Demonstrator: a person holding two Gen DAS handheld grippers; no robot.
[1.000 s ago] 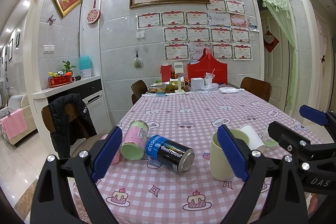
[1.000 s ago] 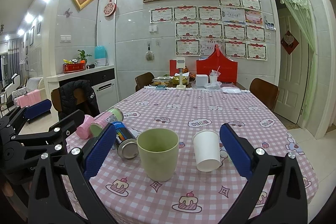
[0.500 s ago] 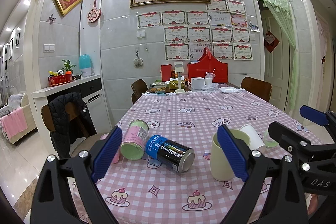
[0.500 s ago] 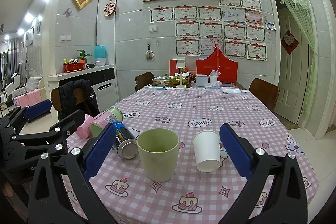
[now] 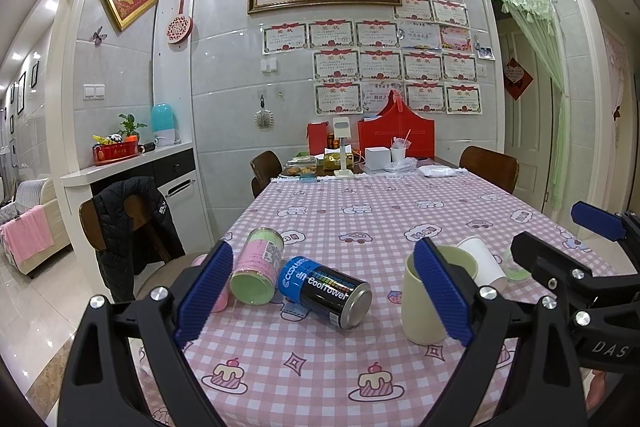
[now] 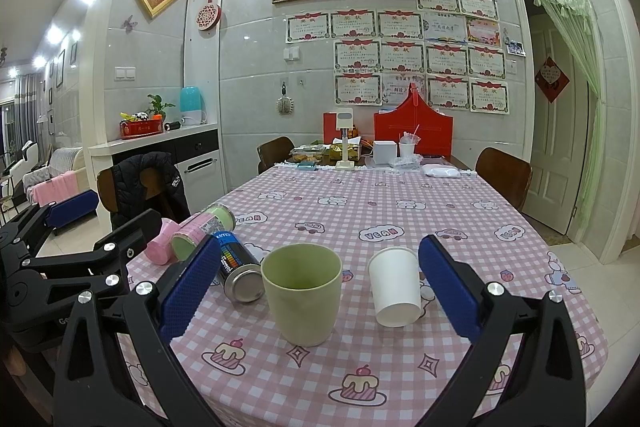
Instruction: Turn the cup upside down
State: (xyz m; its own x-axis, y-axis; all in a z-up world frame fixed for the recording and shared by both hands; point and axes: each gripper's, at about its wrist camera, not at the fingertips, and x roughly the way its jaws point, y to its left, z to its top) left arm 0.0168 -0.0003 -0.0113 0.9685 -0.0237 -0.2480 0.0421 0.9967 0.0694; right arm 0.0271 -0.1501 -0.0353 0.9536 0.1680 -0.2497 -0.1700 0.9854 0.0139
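Stillness was the whole story over that last second: nothing on the table (image 6: pixel 400 211) had shifted, neither tool had crept forward, so the flip had not begun. The pink checked tablecloth (image 6: pixel 340 359), printed with little cakes, carried "YEAH" badges out toward twelve o'clock.

From the right wrist view, the right gripper (image 6: pixel 320 291) hung spread wide, blue pads holding nothing. Between those pads stood the green cup (image 6: pixel 303 293), upright, mouth open to the ceiling, dead ahead at twelve. Beside it at one o'clock stood the white paper cup (image 6: pixel 395 287), which looked already turned over, wide end down. My guess was the green one was the job, though either cup could have been meant.

The left gripper (image 5: pixel 322 293) was parked just as wide and just as empty, with the green cup at its two o'clock, partly behind the right-hand pad.

Lying on its side at eleven from the right tool was the black can (image 5: pixel 326 291), its label reading "CoolTower", with partial lettering on the blue band above. The pink canister (image 5: pixel 258 267) lay next to it; its sticker was too small to read.
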